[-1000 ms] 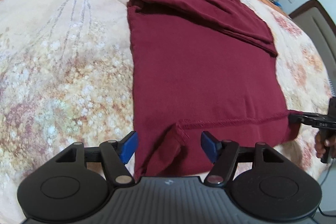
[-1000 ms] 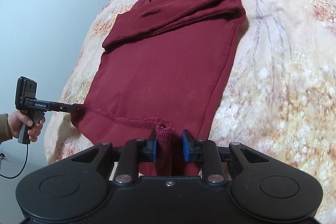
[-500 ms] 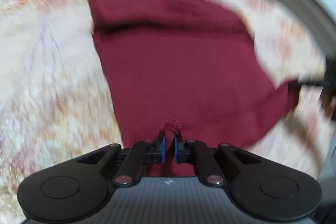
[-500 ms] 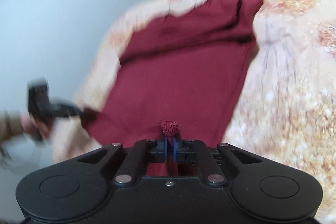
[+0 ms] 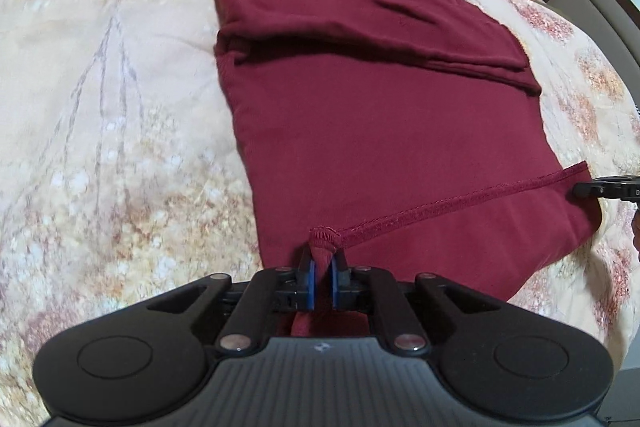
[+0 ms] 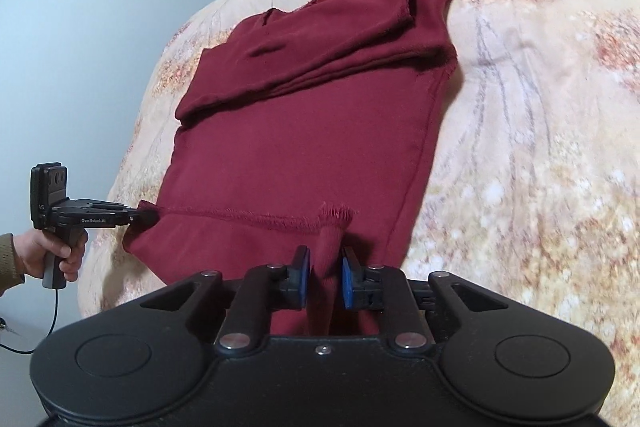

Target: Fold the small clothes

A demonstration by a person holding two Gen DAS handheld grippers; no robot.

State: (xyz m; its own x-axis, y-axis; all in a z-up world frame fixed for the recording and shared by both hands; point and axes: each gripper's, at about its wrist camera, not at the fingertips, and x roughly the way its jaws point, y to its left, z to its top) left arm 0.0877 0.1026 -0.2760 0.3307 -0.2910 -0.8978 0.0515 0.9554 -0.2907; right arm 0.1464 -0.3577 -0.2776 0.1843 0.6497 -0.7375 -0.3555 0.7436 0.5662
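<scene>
Maroon shirt [image 5: 380,131] is spread on floral bedspread [image 5: 100,147], frame centre. Its hem is pinched by left gripper [image 5: 322,285], clamped tight. Right gripper [image 6: 323,285] jaws are opening, hem fabric between, pads apart from it.

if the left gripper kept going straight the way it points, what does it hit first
The left gripper is already shut on the hem of the maroon shirt, so the bunched hem cloth comes first. Beyond it, probably the flat shirt body on the floral bedspread; depth is unclear.

Maroon shirt [image 5: 360,115] lies on floral bedspread [image 5: 100,107].
</scene>
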